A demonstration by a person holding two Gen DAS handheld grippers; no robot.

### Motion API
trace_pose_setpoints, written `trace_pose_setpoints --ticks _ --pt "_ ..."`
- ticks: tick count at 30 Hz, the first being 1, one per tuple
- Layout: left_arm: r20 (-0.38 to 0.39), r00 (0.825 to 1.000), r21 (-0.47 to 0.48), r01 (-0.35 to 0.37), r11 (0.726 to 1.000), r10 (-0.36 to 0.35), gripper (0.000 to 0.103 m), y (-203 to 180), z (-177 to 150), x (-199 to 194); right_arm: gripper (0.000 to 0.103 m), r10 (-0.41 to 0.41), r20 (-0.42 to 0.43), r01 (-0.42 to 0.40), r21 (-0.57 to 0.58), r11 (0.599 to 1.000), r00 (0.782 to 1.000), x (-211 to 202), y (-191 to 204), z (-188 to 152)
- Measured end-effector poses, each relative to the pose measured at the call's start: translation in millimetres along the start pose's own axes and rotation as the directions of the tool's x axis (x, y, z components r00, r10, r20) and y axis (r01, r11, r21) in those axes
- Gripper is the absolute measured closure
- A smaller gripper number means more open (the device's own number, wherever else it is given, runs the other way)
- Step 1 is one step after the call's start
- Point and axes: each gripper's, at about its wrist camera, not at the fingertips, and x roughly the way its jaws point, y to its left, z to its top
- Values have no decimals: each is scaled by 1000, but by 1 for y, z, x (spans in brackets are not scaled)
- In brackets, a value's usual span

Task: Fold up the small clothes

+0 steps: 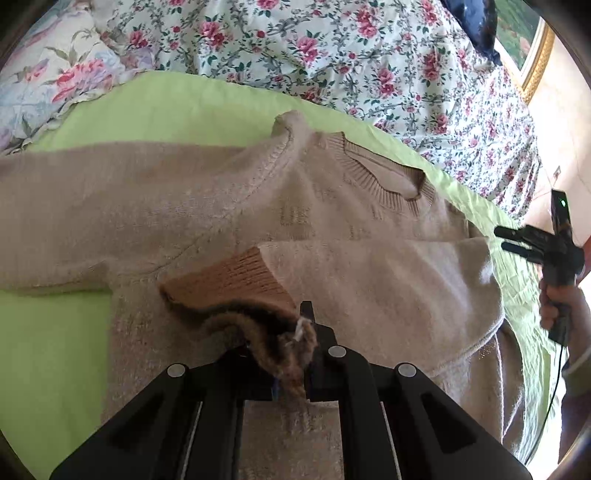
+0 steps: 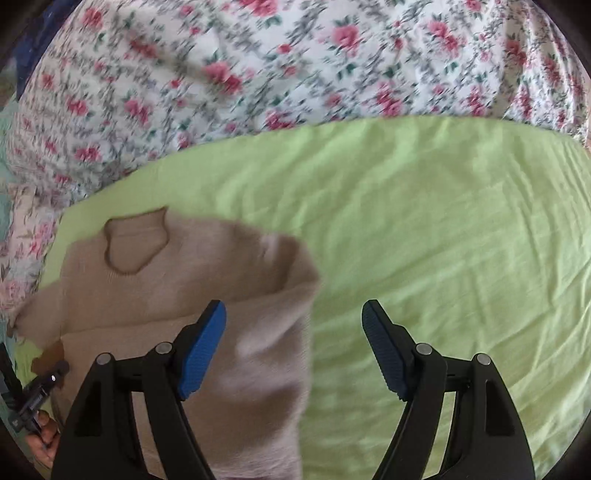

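A beige knit sweater (image 1: 184, 206) lies on a light green sheet (image 1: 48, 350), neck opening (image 1: 388, 177) at the far side. One sleeve is folded across the chest, and my left gripper (image 1: 295, 343) is shut on its brown ribbed cuff (image 1: 236, 280). The other sleeve stretches out to the left. In the right wrist view the sweater (image 2: 229, 288) sits at the lower left. My right gripper (image 2: 293, 325) is open and empty, blue pads (image 2: 201, 354) wide apart, above the sweater's right edge and the green sheet (image 2: 424, 229). It also shows in the left wrist view (image 1: 517, 240).
A floral bedspread (image 1: 332, 51) covers the bed beyond the green sheet. A floral pillow (image 1: 55, 77) lies at the far left. A dark blue cloth (image 1: 476, 22) and a gold picture frame (image 1: 539, 59) are at the far right.
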Motion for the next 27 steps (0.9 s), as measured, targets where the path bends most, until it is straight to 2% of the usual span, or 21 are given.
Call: trace_pose_setpoints --ticks 3,4,5,7,8,10,13,14,15,17,19,20,21,23,26,27 --pt "3 1000 -20 -15 1000 15 95 4 -1 -1 28 4 -66 -6 -26 1000 998 25 12 -13" --pt "-1 1000 -29 -14 999 14 95 6 -2 -1 63 -2 -83 -1 -33 999 997 33 13 -14" --pt "-4 1000 -34 -14 999 14 95 7 -2 0 86 -7 -93 4 -30 1000 996 39 11 -15" --pt "-7 1000 -30 -12 999 12 95 4 -1 -1 86 -11 -42 11 8 1000 999 31 1 -12" --pt "1 1000 -19 -5 1000 5 95 0 0 -3 86 -48 1 48 29 998 999 24 -6 -10" --pt "27 1000 20 10 1000 -11 95 -11 2 -7 86 -73 22 71 73 995 997 17 -20 -11" --pt "3 1000 53 -17 998 16 95 -19 3 3 53 -164 22 159 138 978 986 9 -35 -7" --pt "-6 1000 52 -25 998 26 95 -18 2 7 50 -139 61 129 152 980 988 -2 -32 -9" --pt "-14 1000 45 -27 999 28 95 -17 1 10 50 -78 101 64 135 989 992 -14 -24 -13" --pt "-5 1000 14 -14 1000 14 95 -9 0 8 47 8 134 -18 72 997 991 -30 -3 -23" --pt "6 1000 -9 -18 1000 18 96 -4 1 5 39 87 123 -90 13 996 989 -32 21 -36" --pt "8 1000 -20 -15 1000 16 96 -1 2 4 35 137 91 -137 -4 991 986 -26 28 -44" --pt "6 1000 -27 -9 1000 9 96 1 2 4 34 133 55 -132 -11 991 990 -20 32 -55" --pt "-3 1000 -38 -1 999 1 95 4 1 5 35 6 -19 -7 -33 999 1000 3 28 -66" --pt "-35 999 -44 26 999 -27 93 10 -1 4 34 -145 10 145 3 989 989 3 6 -76" --pt "-32 999 -31 16 999 -17 92 11 -3 0 34 -157 9 157 35 987 988 -2 -1 -76"
